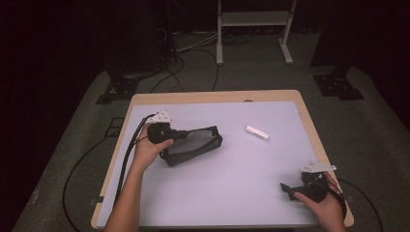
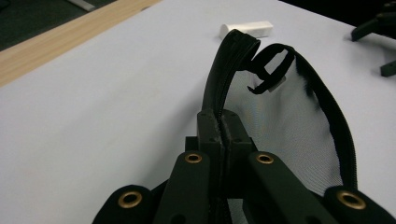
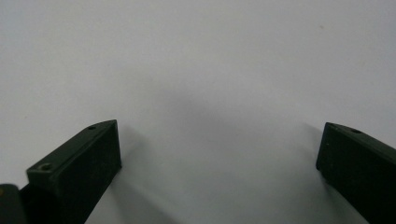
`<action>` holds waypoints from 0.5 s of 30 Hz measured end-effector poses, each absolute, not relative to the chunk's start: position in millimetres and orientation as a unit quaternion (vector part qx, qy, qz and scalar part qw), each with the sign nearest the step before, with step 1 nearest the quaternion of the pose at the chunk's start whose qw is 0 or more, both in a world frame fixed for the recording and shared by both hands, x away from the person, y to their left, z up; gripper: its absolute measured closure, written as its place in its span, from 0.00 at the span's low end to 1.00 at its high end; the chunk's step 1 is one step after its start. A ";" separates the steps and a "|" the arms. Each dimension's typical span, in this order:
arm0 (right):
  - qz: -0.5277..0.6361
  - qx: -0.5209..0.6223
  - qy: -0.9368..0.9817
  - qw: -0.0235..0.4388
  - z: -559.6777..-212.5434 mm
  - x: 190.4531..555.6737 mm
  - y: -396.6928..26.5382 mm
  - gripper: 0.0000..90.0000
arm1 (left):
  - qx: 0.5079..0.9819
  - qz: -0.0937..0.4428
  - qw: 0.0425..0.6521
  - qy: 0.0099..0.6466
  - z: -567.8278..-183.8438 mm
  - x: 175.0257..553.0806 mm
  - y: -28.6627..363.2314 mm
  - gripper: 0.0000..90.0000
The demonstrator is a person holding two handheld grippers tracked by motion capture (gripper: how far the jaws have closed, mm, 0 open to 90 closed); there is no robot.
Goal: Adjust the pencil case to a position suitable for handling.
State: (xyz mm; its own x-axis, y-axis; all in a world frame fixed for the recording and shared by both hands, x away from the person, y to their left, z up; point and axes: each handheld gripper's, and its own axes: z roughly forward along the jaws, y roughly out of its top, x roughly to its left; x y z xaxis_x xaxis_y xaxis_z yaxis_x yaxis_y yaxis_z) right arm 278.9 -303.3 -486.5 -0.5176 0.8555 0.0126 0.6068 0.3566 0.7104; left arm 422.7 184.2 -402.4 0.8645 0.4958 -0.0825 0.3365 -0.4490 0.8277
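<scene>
A: Two grippers, one pouch, one small white block on the worktop (image 1: 270,203). The left gripper (image 1: 180,136), left of centre in the high view, has its jaws pressed together on the zipper edge of a black mesh pouch (image 1: 193,145). What can't you make out?

B: One thing first: in the left gripper view the pinched seam disappears between the jaws, so the zipper pull, if it sits there, is hidden. The pouch (image 2: 289,126) is cut off at the lower right of that frame, and its inside is hard to read through the mesh. A black loop with a pale tag stands near the top of the frame.

A: And the right gripper (image 1: 289,189)?

B: Lower right of the high view, low over the worktop, well apart from the pouch. In the right gripper view its jaws stand wide with nothing between them, bare pale surface behind, and both are cut off by the bottom edge.

A: Anything around?

B: The white block (image 1: 256,132) lies right of the pouch, apart from it; in the left gripper view (image 2: 246,29) it sits at the top, partly behind the pouch's raised edge. Beyond the worktop, at the top of the high view: dark floor, cables and a white frame's legs (image 1: 254,34).
</scene>
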 end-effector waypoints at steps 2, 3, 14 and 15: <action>0.338 0.455 0.803 0.184 -486.5 278.9 -303.3 0.00 | 0.850 0.080 0.464 0.238 -402.4 419.9 179.9 0.99; 0.338 0.455 0.803 0.184 -486.5 278.9 -303.3 0.00 | 0.851 0.078 0.464 0.235 -402.5 418.9 178.3 0.99; 0.338 0.455 0.803 0.184 -486.5 278.8 -303.3 0.00 | 0.860 0.049 0.461 0.214 -403.4 410.0 167.6 0.98; 0.338 0.455 0.803 0.184 -486.5 278.8 -303.3 0.00 | 0.861 0.046 0.461 0.209 -403.1 408.2 165.5 0.98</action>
State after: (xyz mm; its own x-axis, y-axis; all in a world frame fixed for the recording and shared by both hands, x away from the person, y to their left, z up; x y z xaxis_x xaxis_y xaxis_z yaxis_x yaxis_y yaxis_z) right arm 278.8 -303.3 -486.5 -0.5180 0.8553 0.0121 0.6063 0.3571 0.7105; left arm 408.2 165.5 -403.1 0.9083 0.4024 -0.1140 0.3181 -0.4876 0.8131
